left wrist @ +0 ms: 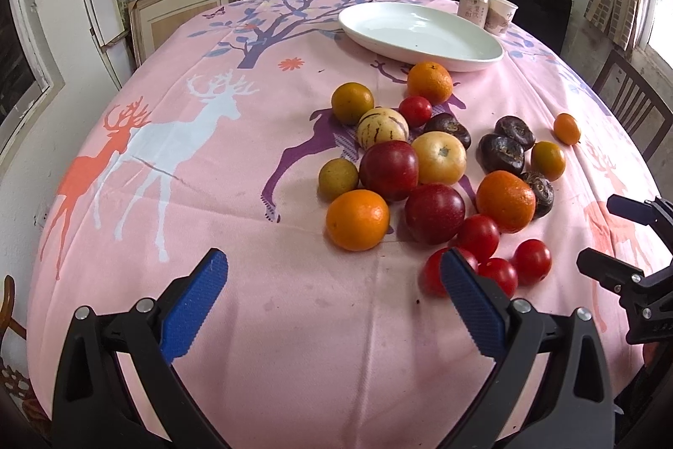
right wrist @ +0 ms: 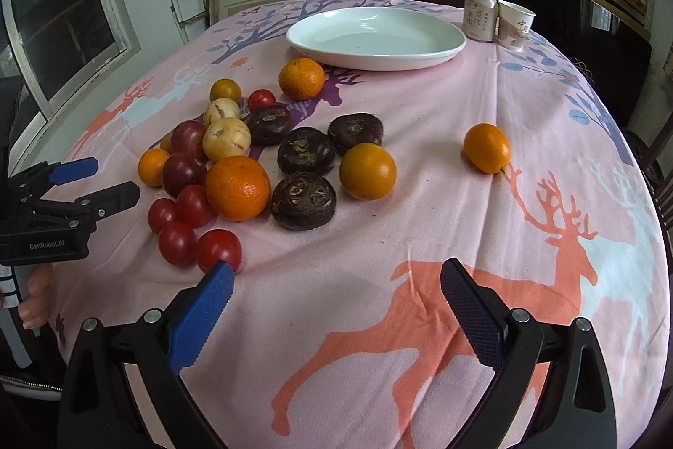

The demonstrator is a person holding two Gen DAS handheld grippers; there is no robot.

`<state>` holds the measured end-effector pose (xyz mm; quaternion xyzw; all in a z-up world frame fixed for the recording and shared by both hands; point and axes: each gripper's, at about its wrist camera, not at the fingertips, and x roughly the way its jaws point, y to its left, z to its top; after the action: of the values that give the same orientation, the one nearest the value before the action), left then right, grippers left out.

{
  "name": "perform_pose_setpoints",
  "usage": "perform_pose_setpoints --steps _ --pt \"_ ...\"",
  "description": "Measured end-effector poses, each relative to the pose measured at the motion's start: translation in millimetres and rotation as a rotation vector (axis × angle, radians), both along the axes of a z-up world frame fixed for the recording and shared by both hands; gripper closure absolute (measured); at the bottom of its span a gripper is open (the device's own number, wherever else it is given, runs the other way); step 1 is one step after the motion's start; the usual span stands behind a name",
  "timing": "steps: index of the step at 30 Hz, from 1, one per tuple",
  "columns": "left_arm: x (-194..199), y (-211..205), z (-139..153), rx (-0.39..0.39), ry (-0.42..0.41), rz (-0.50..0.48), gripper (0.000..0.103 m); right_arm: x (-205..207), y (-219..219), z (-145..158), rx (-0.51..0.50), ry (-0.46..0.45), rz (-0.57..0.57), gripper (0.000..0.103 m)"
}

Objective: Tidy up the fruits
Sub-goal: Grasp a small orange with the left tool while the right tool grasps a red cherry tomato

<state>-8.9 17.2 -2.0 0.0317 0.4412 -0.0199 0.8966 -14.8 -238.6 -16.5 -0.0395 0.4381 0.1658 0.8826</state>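
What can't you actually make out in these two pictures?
- Print on the can and paper cup: too small to read in both views.
- One cherry tomato: partly hidden behind the left gripper's finger, left view.
- Shelf contents: cut off by the top edge.
- The person: only a hand shows, right view.

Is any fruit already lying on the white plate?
No: the white plate holds no fruit, and all the fruit, such as the orange nearest it, lies on the tablecloth.

I count five red tomatoes (left wrist: 478,237), four dark brown water chestnuts (right wrist: 303,200), three orange mandarins (right wrist: 237,188) and four smaller yellow-orange citrus (right wrist: 367,171). Two dark red plums (left wrist: 389,170), two pale striped melons (left wrist: 382,127), one white plate (right wrist: 374,59).
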Motion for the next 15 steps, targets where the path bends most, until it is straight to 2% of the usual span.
perform_pose_setpoints --steps 2,5,8,9,10,13,15 --pt "-1.1 5.4 -0.9 0.006 -0.002 0.001 0.004 -0.3 10.1 -1.1 -0.009 0.016 0.048 0.004" --pt "-0.5 14.5 -4.0 0.002 0.011 0.006 0.004 0.1 28.5 -3.6 -0.015 0.038 0.126 0.014" --pt "1.2 20.5 -6.9 -0.011 0.028 0.014 0.004 3.9 44.5 -10.8 -0.059 0.059 0.157 0.024" --pt "1.9 21.2 -7.2 -0.014 0.031 0.014 0.004 6.2 47.9 -12.5 -0.06 0.067 0.162 0.036" --pt "2.5 22.0 -7.6 -0.017 0.033 0.012 0.004 8.0 50.5 -13.2 -0.062 0.068 0.163 0.044" --pt "6.6 20.3 -9.8 -0.024 0.046 0.005 0.004 10.1 58.9 -13.1 -0.09 0.052 0.179 0.048" --pt "10.1 16.5 -12.0 -0.018 0.055 -0.002 0.004 9.0 60.9 -12.3 -0.056 0.057 0.216 0.068"
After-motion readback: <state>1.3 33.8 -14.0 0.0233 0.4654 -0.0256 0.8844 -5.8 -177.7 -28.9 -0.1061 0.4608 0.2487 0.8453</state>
